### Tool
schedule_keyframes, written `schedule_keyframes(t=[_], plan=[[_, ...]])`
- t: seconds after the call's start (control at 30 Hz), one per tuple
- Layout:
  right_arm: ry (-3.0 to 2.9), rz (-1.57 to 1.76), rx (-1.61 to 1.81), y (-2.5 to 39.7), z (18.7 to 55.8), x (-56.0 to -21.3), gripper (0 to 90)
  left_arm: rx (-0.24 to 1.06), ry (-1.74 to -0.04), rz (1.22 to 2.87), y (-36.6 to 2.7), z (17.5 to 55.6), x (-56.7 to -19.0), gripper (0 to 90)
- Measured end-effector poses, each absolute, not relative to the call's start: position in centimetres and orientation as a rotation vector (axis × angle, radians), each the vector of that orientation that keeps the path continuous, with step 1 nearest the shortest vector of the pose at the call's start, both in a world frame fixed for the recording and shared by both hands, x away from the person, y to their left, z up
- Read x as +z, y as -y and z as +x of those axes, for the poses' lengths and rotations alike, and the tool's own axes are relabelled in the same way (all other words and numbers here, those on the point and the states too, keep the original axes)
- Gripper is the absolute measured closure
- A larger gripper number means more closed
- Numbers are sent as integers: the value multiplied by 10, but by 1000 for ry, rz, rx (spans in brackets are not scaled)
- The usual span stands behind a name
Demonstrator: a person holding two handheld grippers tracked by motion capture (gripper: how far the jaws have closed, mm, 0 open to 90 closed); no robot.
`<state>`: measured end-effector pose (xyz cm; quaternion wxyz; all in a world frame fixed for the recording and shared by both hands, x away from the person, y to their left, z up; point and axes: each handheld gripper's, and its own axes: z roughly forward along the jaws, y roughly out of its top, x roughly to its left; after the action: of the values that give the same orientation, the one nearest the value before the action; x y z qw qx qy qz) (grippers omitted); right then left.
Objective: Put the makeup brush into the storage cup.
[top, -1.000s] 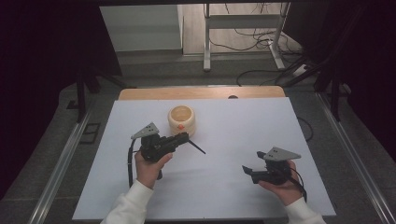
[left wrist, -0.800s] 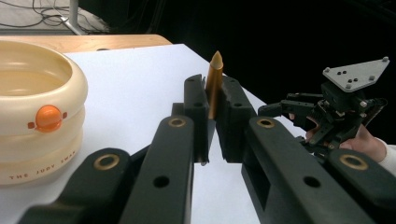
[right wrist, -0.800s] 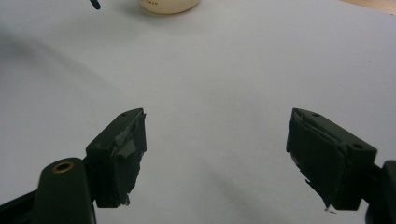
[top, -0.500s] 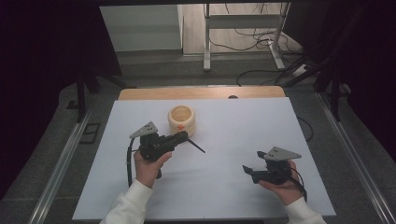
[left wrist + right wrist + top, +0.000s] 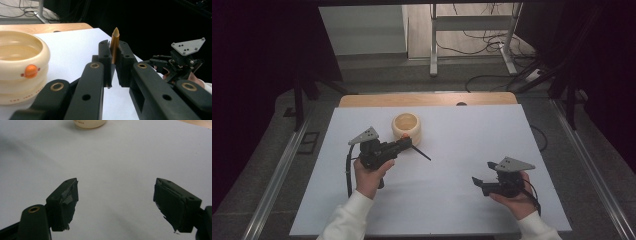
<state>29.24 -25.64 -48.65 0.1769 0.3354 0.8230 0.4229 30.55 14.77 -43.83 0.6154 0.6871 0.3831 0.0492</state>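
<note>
Left gripper view puts us right on the action: the left gripper (image 5: 114, 62) has its jaws pinching a slim stick (image 5: 115, 45), amber with a pale pointed tip, standing up between the pads. Just beside it sits the cream ribbed pot (image 5: 17, 72), open at the top, with a small orange bead (image 5: 30, 70) on its side. From the high view, that left gripper (image 5: 408, 142) hovers right at the pot (image 5: 407, 126), which stands toward the far edge of the white table (image 5: 472, 210), a little left of centre. A thin dark length of the stick (image 5: 421, 153) runs out past the jaws toward the table's middle. Whether the gripper actually touches the pot's wall is hard to judge from up there.

Over near the right edge, the right gripper (image 5: 476, 181) rests low in the hand, jaws spread wide and holding nothing; the right gripper view confirms it, bare table between the pads (image 5: 65, 202).

Risks now: the grip is on a narrow, smooth shaft, so any twist could let the stick pivot or slide between the pads. The pot looks light and nobody is steadying it, so a nudge from the jaws or the stick could shove or tip it.
</note>
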Motion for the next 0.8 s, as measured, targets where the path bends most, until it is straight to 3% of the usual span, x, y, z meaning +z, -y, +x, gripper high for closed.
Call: schedule_keyframes(t=[0.8], plan=[[-2331,949,1186,256,293,-487,196,142,-933,1571,-164,327,-429,839]])
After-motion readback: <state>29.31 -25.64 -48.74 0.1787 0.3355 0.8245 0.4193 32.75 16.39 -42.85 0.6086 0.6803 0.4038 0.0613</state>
